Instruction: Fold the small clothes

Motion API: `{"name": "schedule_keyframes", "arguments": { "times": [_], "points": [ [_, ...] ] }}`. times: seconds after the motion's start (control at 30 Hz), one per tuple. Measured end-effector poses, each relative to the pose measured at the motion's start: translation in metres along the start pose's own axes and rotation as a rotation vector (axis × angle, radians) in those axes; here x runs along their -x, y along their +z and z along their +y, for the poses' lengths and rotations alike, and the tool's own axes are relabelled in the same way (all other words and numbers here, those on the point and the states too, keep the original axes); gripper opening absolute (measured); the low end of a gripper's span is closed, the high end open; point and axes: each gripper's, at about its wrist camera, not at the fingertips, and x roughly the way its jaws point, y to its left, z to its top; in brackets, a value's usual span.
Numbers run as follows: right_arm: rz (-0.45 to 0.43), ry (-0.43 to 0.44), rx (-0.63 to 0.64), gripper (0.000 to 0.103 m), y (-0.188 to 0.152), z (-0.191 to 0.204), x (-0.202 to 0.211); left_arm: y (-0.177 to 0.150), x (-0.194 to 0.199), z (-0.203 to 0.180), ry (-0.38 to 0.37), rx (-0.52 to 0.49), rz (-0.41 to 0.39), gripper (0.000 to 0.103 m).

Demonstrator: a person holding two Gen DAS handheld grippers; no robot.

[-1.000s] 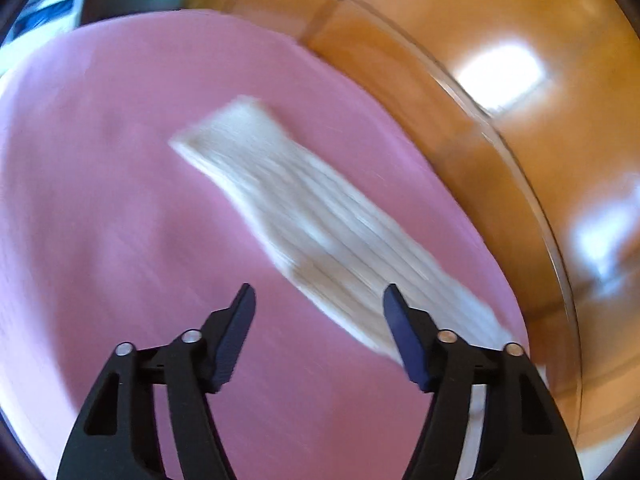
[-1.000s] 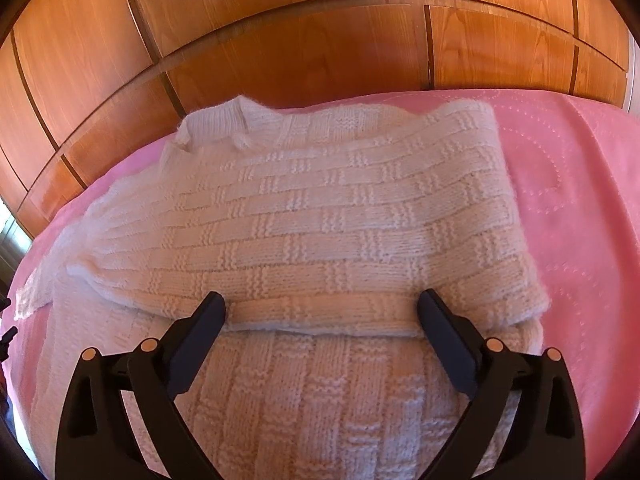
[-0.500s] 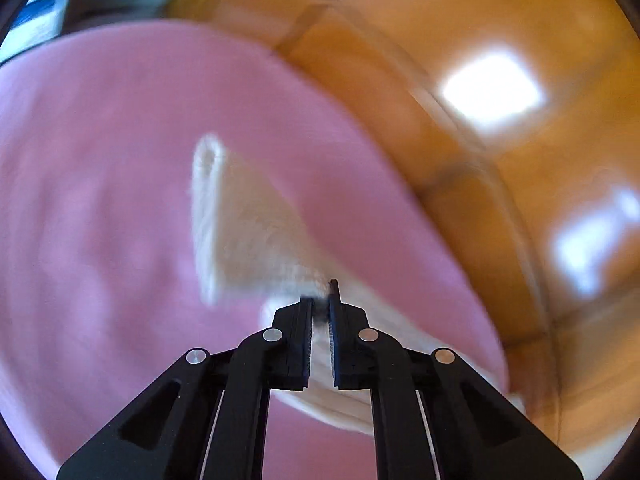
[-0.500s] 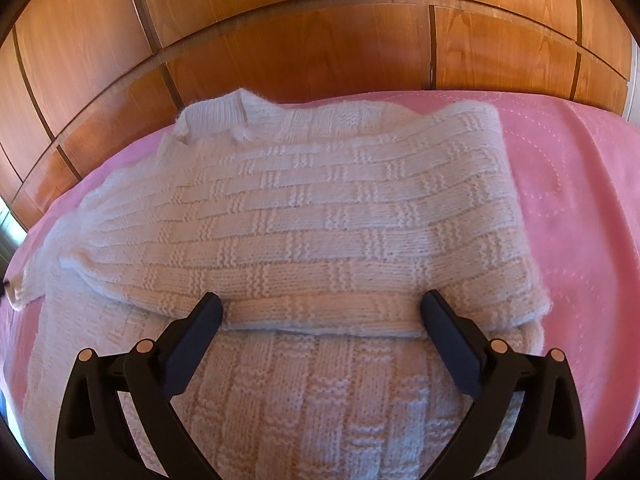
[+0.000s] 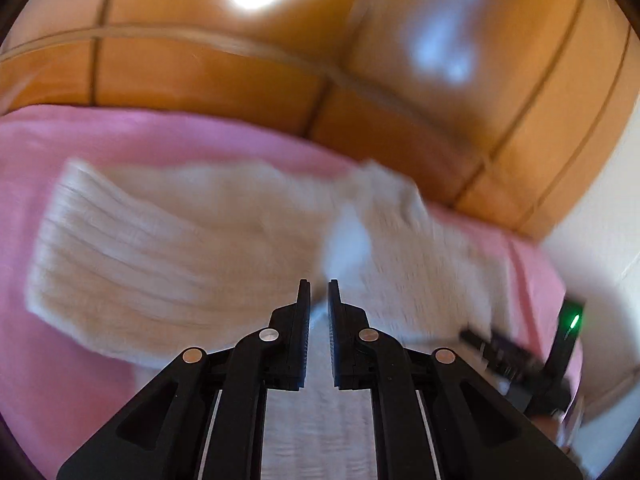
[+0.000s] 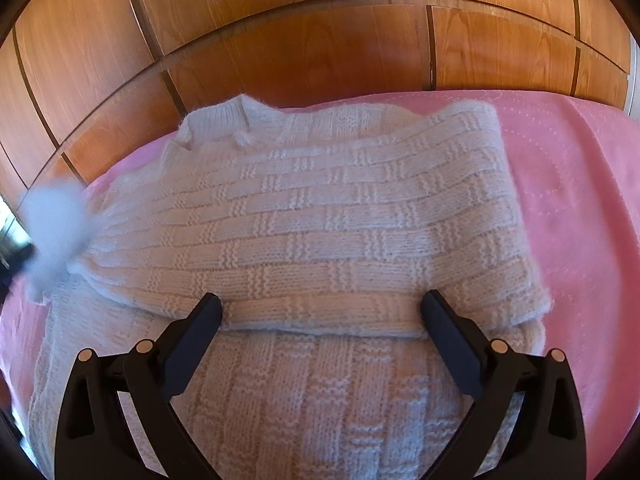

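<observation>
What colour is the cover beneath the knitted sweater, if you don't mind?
Pink; the cover under the sweater shows best in the right wrist view.

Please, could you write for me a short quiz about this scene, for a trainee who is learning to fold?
1. True or false: the right gripper is open.
2. What colour is the cover under the sweater?
3. What stands behind the cover? A wooden panels, B curtains, C a mirror.
Key: 1 true; 2 pink; 3 A.
</observation>
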Motion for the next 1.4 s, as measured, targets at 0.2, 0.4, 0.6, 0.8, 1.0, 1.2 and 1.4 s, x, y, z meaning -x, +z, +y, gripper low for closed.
{"name": "schedule_keyframes", "arguments": {
  "times": [0.2, 0.4, 0.6, 0.8, 1.0, 1.2, 1.4],
  "points": [
    [-0.01, 0.023, -0.015, 0.1, 0.0, -0.004, 0.004, -0.047, 0.03, -0.006, 0.024, -0.027, -0.017, 0.041],
    [-0.067, 0.067, 0.011, 0.074, 0.005, 0.016, 0.032, -0.081, 0.054, 0.022, 0.109, 0.007, -0.03, 0.041],
    [0.058, 0.361, 0.106, 0.056, -0.005, 0.105, 0.024, -0.095, 0.041, 0.038, 0.108, 0.067, -0.012, 0.041],
    [0.171, 0.329, 0.135, 0.029, -0.013, 0.159, -0.02, -0.1, 0.04, 0.048, 0.063, 0.107, -0.02, 0.041],
    [-0.001, 0.278, 0.253, 0.006, 0.015, 0.177, 0.035, -0.103, 0.043, 0.05, 0.044, 0.122, -0.028, 0.041],
    [-0.188, 0.142, 0.281, 0.006, 0.059, 0.142, 0.087, -0.104, 0.043, 0.048, 0.055, 0.116, -0.027, 0.041],
    [-0.105, -0.044, 0.121, 0.006, 0.045, 0.053, 0.057, -0.104, 0.042, 0.046, 0.066, 0.107, -0.024, 0.041]
  ]
}}
